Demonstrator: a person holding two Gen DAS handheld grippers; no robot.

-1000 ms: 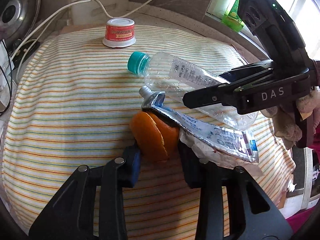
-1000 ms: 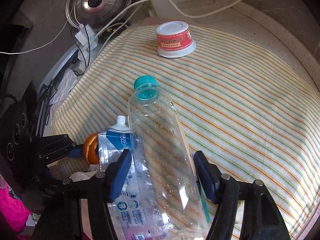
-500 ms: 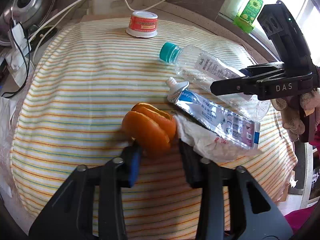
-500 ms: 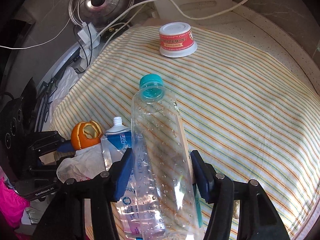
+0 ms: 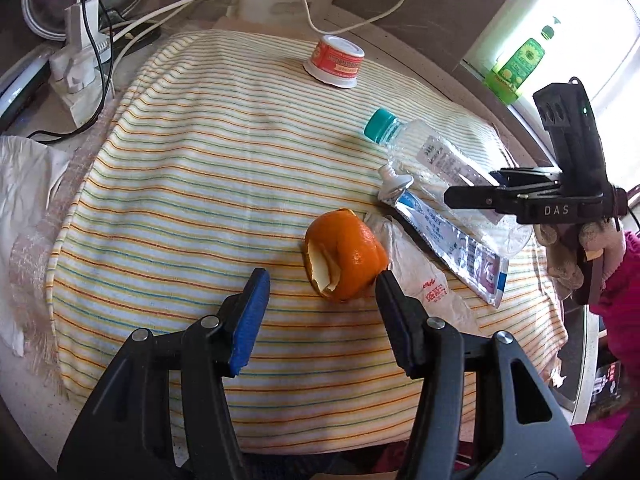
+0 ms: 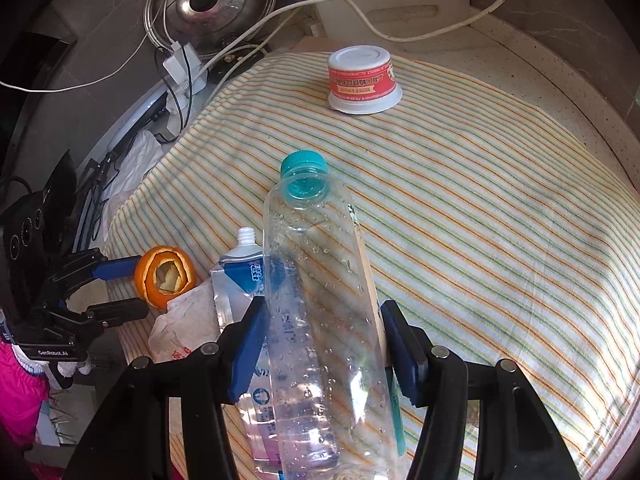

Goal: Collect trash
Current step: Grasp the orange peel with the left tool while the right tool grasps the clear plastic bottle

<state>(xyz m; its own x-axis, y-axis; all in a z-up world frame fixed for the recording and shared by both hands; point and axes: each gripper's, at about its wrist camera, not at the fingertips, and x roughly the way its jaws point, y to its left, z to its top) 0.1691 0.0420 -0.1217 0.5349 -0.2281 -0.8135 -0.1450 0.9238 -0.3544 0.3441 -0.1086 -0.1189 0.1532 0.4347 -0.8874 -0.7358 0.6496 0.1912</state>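
Left gripper [image 5: 322, 282] opening, orange peel [image 5: 344, 256] loose between its jaws on the striped cloth [image 5: 200, 200] | right gripper [image 6: 324, 340] pinches the plastic bottle [image 6: 320, 300] | next: likely lifting the bottle clear.

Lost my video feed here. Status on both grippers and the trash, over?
Left gripper opening, orange peel loose between jaws. Right gripper astride plastic bottle. Toothpaste tube crowds the bottle.
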